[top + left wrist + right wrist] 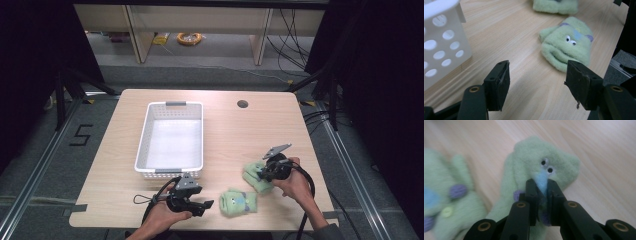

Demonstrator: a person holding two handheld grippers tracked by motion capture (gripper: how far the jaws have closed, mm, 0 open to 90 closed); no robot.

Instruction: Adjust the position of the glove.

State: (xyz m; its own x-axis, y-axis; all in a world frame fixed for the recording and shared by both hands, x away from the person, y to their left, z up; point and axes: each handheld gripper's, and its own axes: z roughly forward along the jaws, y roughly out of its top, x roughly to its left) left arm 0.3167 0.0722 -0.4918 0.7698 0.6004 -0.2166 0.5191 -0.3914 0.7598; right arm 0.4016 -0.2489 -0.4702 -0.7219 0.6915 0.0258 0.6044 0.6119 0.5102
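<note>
White plastic basket [170, 142] sits at my far left on the counter [230, 135], then my left gripper [192, 202] hovers spread wide before the near green mitten [239, 202], while my right gripper [263, 172] pinches the far green mitten [254, 174], still lying on the counter.

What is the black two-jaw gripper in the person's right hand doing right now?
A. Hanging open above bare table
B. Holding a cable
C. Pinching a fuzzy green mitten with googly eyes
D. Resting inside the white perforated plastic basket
C: in the right gripper view the right gripper has its jaws closed on the fabric of the fuzzy green mitten, just below its eyes.
</note>
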